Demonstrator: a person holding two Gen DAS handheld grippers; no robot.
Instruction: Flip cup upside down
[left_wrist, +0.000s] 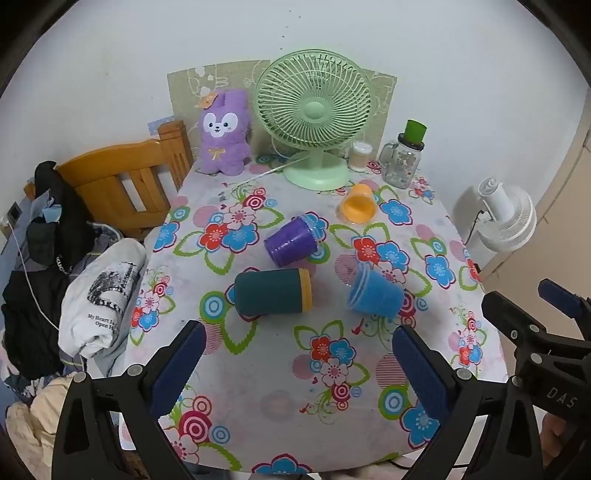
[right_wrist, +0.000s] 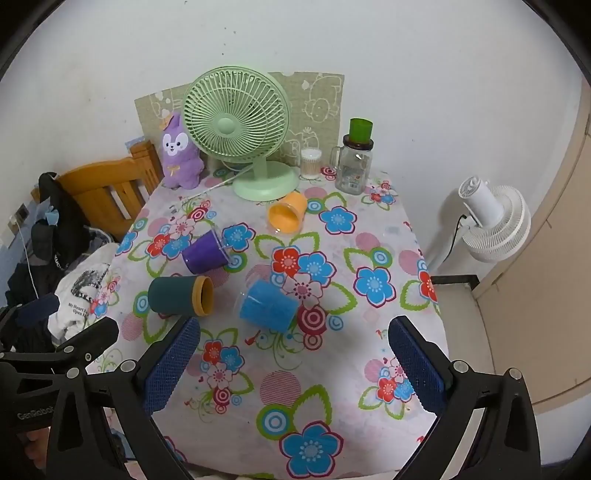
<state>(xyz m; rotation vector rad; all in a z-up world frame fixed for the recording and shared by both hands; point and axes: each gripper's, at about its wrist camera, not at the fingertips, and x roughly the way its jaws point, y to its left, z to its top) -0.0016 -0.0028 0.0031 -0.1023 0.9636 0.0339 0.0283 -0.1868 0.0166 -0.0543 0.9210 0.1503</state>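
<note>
Four cups are seen lying on their sides near the middle of the flowered worktop (left_wrist: 280, 387). The blue cup (left_wrist: 375, 294) is found nearest the right gripper (right_wrist: 293, 365), its mouth turned toward the far left in the right wrist view. Just to its left, the dark teal cup (left_wrist: 271, 292) with a yellow rim is laid with its mouth toward the blue one; the two are near but apart. Behind them the purple cup (left_wrist: 291, 242) is tipped over, and farther back the orange cup (left_wrist: 357, 209) is laid with its open mouth facing the cameras, close to the base of the green fan (left_wrist: 314, 118).

Both grippers are held above the near edge of the worktop, well short of the cups. The fingers of the left gripper (left_wrist: 295, 362) are spread wide and grasp nothing; those of the right gripper are likewise released.

Along the back wall a purple plush rabbit (left_wrist: 221, 134), a cotton-swab jar (left_wrist: 360, 156) and a glass jar (left_wrist: 402, 162) topped by a green cup are set.
</note>
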